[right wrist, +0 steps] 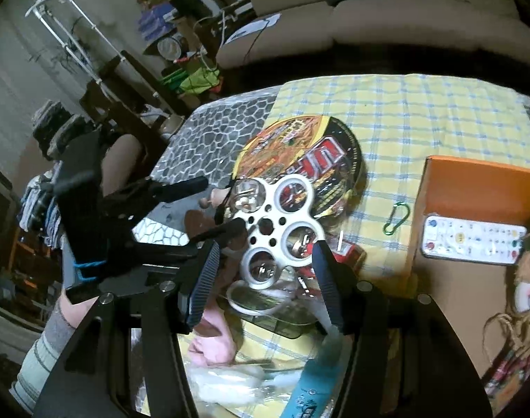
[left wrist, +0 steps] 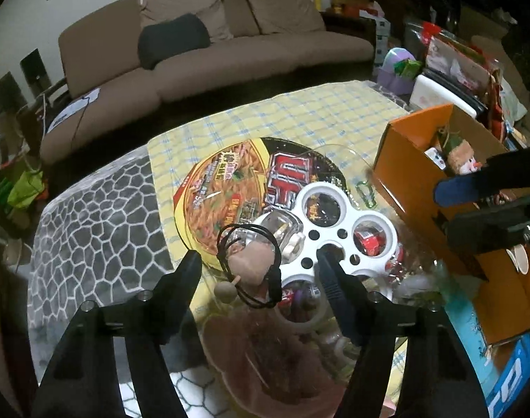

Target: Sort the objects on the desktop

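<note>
A white ring-holed rack (left wrist: pixel 338 233) sits atop a clear jar of sweets, over a noodle bowl lid (left wrist: pixel 244 188) on the checked tabletop (left wrist: pixel 317 118). The left gripper (left wrist: pixel 258 264) brackets a small brown charm with a black cord (left wrist: pixel 254 261), jaws apart, not yet pinching. The right gripper (right wrist: pixel 265 264) straddles the rack, spread. The step looks like a pickup; next, close on the charm and carry it to the orange box (right wrist: pixel 474 181).
</note>
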A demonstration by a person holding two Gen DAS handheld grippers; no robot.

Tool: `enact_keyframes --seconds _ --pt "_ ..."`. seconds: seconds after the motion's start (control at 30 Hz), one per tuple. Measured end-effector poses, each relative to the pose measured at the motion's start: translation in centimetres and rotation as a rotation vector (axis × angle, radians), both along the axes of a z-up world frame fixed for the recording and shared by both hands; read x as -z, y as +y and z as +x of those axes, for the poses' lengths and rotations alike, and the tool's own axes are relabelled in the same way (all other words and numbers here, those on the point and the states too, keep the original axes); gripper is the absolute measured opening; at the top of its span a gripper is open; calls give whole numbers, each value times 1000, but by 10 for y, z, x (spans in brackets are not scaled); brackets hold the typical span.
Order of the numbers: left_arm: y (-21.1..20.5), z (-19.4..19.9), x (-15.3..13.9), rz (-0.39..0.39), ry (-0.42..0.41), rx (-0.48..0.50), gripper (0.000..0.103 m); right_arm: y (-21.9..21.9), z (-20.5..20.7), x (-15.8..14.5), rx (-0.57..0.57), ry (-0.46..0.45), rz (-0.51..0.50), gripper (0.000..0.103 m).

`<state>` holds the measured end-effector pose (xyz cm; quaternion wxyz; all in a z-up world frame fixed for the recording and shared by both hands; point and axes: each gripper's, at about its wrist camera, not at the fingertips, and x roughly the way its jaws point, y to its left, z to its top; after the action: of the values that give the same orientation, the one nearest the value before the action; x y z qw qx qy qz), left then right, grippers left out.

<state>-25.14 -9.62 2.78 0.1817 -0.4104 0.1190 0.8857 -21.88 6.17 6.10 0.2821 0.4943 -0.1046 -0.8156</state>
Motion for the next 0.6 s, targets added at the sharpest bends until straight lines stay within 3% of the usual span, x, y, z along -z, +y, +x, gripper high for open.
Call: enact_keyframes --seconds 0.07,0.2,0.23,0.5,0.6 --pt "-2 -1 -2 33 3 0 46 -2 2 2 -7 -4 -4 54" --pt "-2 -6 -3 65 -26 -5 37 -3 7 3 -8 -6 -11 54" --pt "-2 -5 -4 74 -28 -1 30 -2 8 2 -5 -1 -8 54" --pt "-12 6 -7 127 -32 -19 28 4 5 3 50 6 65 54" --pt "-21 10 -9 183 -44 -31 28 1 3 9 59 1 120 55"
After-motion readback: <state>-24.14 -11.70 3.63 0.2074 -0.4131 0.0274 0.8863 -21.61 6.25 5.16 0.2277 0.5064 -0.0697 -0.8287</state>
